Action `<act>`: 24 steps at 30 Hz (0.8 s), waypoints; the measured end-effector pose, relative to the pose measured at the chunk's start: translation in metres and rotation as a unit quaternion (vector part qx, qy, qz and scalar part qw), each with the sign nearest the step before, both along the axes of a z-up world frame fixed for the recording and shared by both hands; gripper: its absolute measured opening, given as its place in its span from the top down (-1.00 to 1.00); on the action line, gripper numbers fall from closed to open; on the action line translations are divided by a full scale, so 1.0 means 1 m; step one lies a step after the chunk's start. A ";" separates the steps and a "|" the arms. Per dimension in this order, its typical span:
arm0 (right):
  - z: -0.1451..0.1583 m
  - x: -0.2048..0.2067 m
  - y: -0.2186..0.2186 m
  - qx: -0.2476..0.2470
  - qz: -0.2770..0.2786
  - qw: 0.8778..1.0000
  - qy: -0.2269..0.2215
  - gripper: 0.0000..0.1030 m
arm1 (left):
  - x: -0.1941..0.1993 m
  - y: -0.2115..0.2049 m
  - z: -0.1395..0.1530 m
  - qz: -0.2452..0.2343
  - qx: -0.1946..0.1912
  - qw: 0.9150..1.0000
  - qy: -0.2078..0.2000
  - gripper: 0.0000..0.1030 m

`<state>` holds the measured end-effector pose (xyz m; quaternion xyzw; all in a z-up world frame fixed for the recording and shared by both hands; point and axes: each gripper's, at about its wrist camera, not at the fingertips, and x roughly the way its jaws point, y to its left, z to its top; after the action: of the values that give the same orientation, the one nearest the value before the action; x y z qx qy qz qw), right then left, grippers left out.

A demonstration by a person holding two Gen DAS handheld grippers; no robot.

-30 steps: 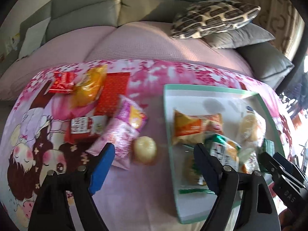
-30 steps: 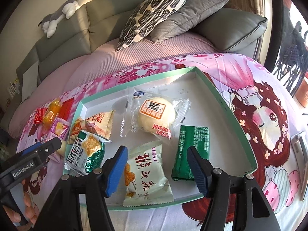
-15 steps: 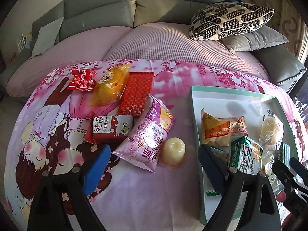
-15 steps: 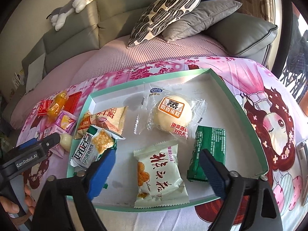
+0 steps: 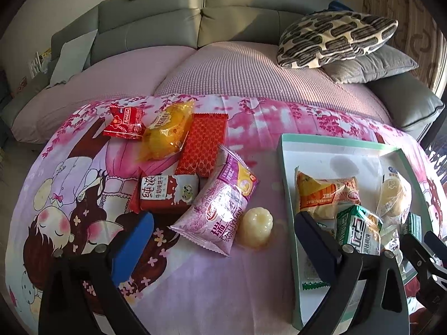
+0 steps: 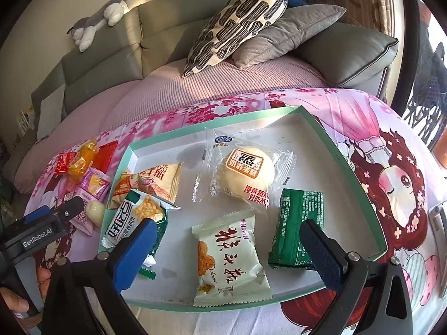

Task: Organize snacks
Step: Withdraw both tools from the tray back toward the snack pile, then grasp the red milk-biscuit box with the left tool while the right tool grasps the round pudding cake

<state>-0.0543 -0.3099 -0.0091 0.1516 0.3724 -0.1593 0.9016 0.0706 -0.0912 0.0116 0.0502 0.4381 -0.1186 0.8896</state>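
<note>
Going for the pale jelly cup (image 5: 256,231) next imo, it sits on the pink cloth (image 5: 251,279) just left of the green tray (image 5: 290,195), touching the purple snack pack (image 5: 223,209). Left gripper (image 5: 223,240) hovers near side of both, jaws wide apart, nothing in them. Best bet: come straight down so one finger slips btwn cup and pack, squeeze gently bc it looks soft and slippery. Right gripper (image 6: 232,248) hangs open and empty over the tray's near edge, w/ the white pastry pack (image 6: 229,259) between its fingers. More packs lie further left: red box (image 5: 167,192), orange bag (image 5: 167,134).
</note>
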 end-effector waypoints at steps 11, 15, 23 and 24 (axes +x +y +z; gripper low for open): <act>0.005 0.006 0.018 -0.006 0.026 0.999 -0.028 -1.00 | 0.007 0.042 0.011 0.046 -0.009 0.998 -0.032 -0.95; 0.011 0.012 0.037 -0.019 0.055 0.998 -0.037 -1.00 | 0.011 0.068 0.013 0.076 -0.008 0.996 -0.036 -0.95; 0.017 0.029 0.083 -0.003 0.114 0.992 -0.054 -1.00 | 0.014 0.108 0.019 0.116 -0.010 0.992 -0.038 -0.95; 0.018 0.031 0.088 0.002 0.121 0.991 -0.057 -1.00 | 0.014 0.112 0.019 0.118 -0.009 0.992 -0.037 -0.95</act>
<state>-0.0231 -0.2219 0.0084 0.1158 0.3364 -0.0391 0.9337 0.0847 0.0207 0.0305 -0.0053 0.4067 -0.0144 0.9134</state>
